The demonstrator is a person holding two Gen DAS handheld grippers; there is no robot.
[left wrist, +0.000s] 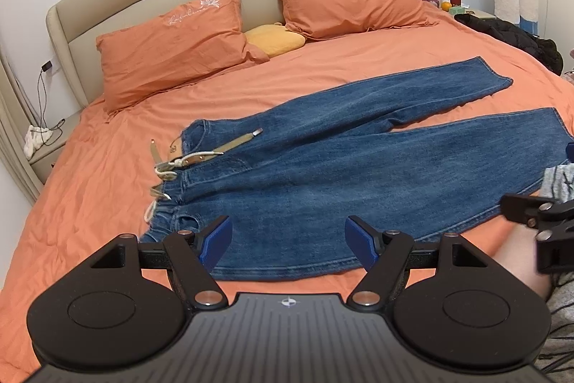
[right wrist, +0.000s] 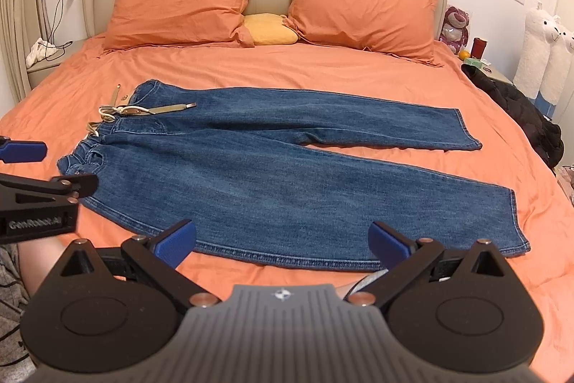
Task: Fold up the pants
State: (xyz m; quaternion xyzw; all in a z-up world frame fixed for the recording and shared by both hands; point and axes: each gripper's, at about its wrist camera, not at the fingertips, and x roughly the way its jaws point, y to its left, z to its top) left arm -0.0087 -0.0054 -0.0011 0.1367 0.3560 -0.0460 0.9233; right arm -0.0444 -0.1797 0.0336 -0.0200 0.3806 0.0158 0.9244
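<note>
Blue jeans lie flat on the orange bed, waistband to the left, both legs spread to the right; they also show in the right wrist view. A tan belt with white cord sits at the waistband. My left gripper is open and empty, hovering over the near edge of the jeans by the waist. My right gripper is open and empty, above the near leg's lower edge. The left gripper's blue pad shows at the left of the right wrist view.
Two orange pillows and a yellow cushion lie at the headboard. A black jacket lies on the bed's right edge. Nightstands stand on both sides, plush toys at right. The orange sheet lies around the jeans.
</note>
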